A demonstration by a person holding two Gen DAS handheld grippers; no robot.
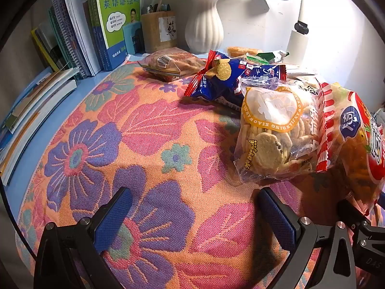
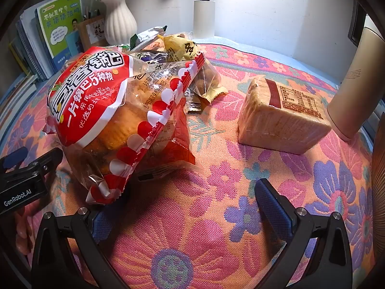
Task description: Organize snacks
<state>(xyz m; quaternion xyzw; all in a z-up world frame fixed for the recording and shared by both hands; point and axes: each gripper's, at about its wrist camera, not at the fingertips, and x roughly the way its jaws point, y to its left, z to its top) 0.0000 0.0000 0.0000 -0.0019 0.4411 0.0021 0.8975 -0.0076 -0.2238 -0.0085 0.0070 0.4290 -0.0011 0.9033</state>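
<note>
Floral cloth (image 1: 149, 125) w/ 1 red snack bag (image 2: 115, 110), 1 bread loaf (image 2: 284, 118); both tools (image 1: 195, 219) (image 2: 190, 214) released.

At the top of your frames a white wall (image 2: 276, 12) glows under a bright lamp (image 2: 204, 14). Books (image 1: 72, 36) and a white vase (image 1: 204, 24) stand upper left; a floral cloth (image 1: 144, 144) covers the table.

"GenRobot.AI" on the left gripper (image 2: 22, 168); "XIAOYUANBING" on the biscuit bag (image 1: 272, 132).
</note>
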